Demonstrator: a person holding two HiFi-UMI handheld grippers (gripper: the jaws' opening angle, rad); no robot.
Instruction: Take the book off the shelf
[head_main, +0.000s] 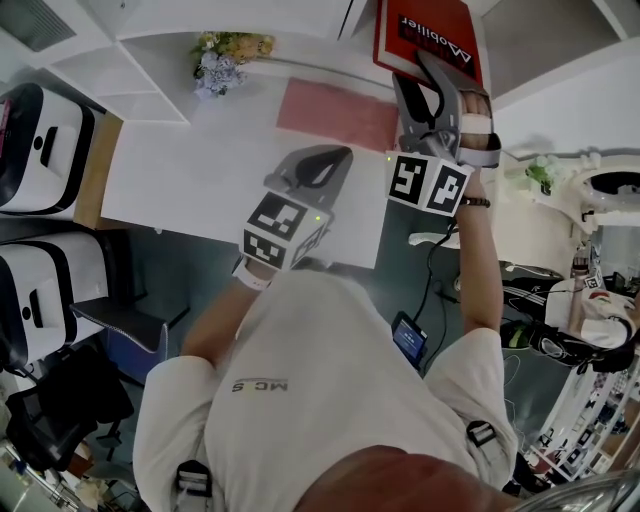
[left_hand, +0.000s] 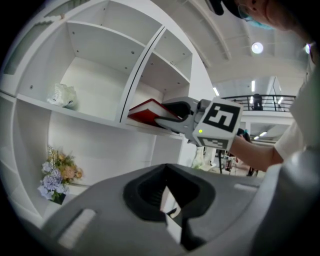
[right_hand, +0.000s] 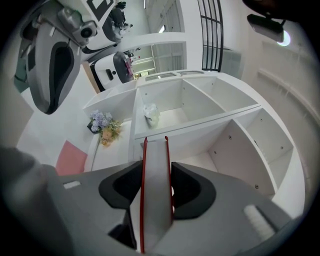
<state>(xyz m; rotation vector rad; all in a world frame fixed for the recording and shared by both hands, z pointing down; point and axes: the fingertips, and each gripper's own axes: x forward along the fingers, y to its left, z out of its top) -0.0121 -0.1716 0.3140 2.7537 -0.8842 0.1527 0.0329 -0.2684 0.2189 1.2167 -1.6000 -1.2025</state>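
One book (right_hand: 155, 150) sits pinched edge-on in the right hand-held gripper (right_hand: 156, 175); the left hand-held gripper (left_hand: 167, 202) is closed, empty. It looks stiff, glossy and hefty, so a deep grip suits.

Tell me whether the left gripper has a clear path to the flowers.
Probably yes: the left gripper is empty, and open space lies between it and the flowers. The right gripper, clamped on the red book, is at a higher shelf, out of the way.
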